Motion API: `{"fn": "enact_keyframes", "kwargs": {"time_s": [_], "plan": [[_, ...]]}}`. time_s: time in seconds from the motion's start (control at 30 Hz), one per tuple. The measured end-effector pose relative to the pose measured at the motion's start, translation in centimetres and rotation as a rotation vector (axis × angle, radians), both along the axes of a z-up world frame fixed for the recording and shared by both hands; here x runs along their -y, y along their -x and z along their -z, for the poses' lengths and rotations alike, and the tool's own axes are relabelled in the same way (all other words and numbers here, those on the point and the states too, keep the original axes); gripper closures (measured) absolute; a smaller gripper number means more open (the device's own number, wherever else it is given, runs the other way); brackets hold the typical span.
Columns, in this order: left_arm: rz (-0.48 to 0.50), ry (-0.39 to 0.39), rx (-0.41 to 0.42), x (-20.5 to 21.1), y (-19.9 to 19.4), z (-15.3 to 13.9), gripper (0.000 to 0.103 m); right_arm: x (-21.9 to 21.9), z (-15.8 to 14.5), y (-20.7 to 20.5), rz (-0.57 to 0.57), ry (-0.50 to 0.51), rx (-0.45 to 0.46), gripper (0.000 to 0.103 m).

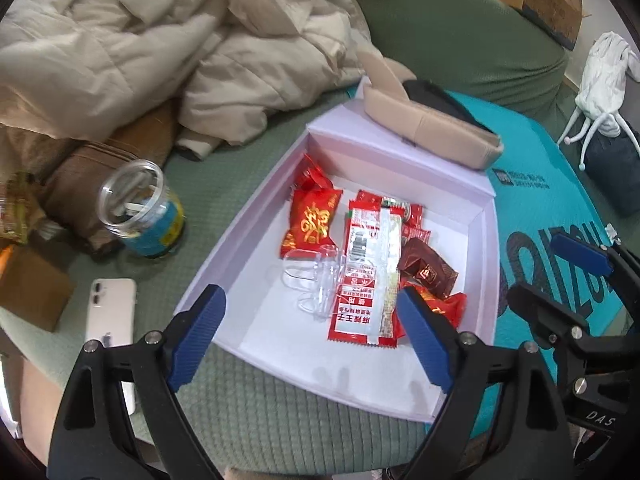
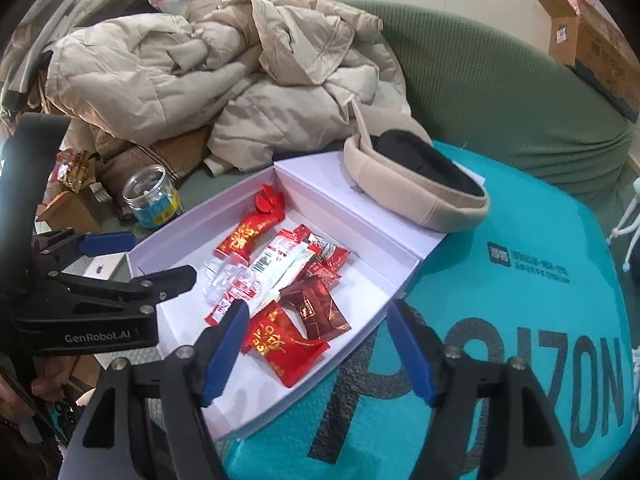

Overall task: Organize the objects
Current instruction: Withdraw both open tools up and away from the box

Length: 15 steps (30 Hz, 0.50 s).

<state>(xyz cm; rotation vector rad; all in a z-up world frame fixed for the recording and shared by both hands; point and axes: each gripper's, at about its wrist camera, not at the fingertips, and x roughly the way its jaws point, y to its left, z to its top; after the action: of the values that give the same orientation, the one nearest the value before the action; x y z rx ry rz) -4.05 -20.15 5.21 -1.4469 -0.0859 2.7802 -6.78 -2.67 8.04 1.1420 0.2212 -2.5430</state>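
Both tongs [image 1: 312, 336] [image 2: 316, 348] tilt down, empty and spread, above the box [image 1: 240, 220].

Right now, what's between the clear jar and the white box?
Bare green sofa cover only; the jar stands apart from the box wall. Clearest in the left wrist view. The phone lies nearer the camera, outside that stretch.

The left gripper [image 2: 132, 256], off to the left of the right gripper's jaws, carries "GenRobot.AI" in pale letters on its black body, while the right gripper [image 1: 560, 276], to the right of the left one's jaws, shows only "DAS" on its body. Beyond and to the right of the right gripper's jaws, the teal bag [image 2: 520, 320] bears big dark letters "OIZON", with a small logo and a line of print too small to read. Ahead of the jaws, the white-and-red packet [image 1: 368, 276] has a barcode and Chinese print I cannot make out, and the red candy wrapper [image 1: 312, 220] a gold Chinese character.
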Motion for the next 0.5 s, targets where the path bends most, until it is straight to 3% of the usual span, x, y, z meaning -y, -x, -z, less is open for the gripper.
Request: {"fn": "enact_keyframes", "kwargs": {"time_s": [0.5], "plan": [[-0.01, 0.031, -0.106, -1.3, -5.0, -6.7, 0.014, -2.2, -5.1, -5.4, 0.019, 0.036, -0.062, 0.009]]}}
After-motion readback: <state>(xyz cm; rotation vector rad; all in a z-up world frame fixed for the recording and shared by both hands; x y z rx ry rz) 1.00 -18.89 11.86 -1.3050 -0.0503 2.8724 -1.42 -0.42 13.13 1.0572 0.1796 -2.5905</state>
